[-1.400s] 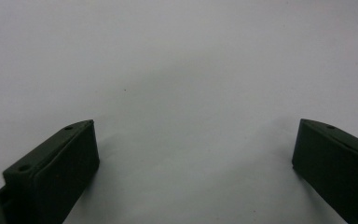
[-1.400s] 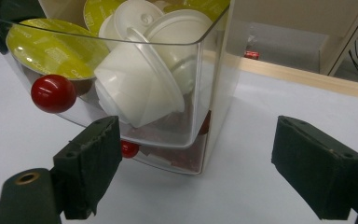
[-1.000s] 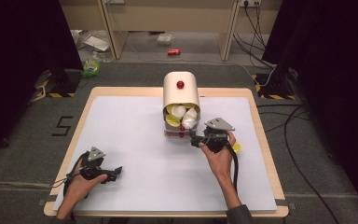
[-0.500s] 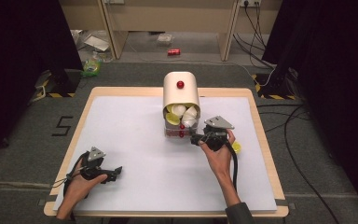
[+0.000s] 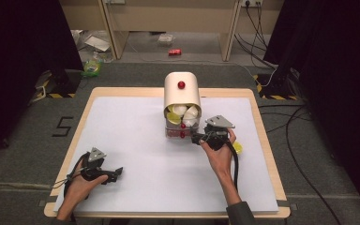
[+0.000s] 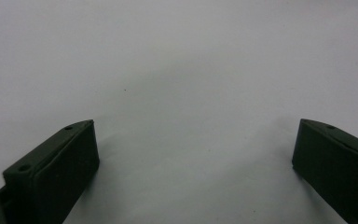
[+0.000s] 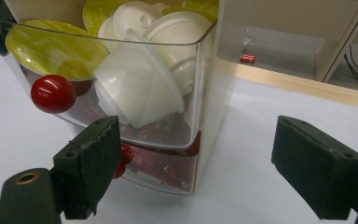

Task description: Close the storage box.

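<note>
Nothing has moved much: right gripper stays wide apart, just beside the clear drawer of the pod box mid-desk. Left gripper rests released, well apart.

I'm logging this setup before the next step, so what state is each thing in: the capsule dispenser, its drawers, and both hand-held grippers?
Capsule dispenser: upright on the table, cream hood over clear drawers.
Upper drawer: tilted open, holding white and green-lidded capsules.
Lower drawer: pushed in, holding red capsules.
Left hand-held gripper: open, holding nothing, over bare table.
Right hand-held gripper: open, jaws astride the dispenser's lower corner.
Yellow object: lying on the table beside the right hand.
</note>
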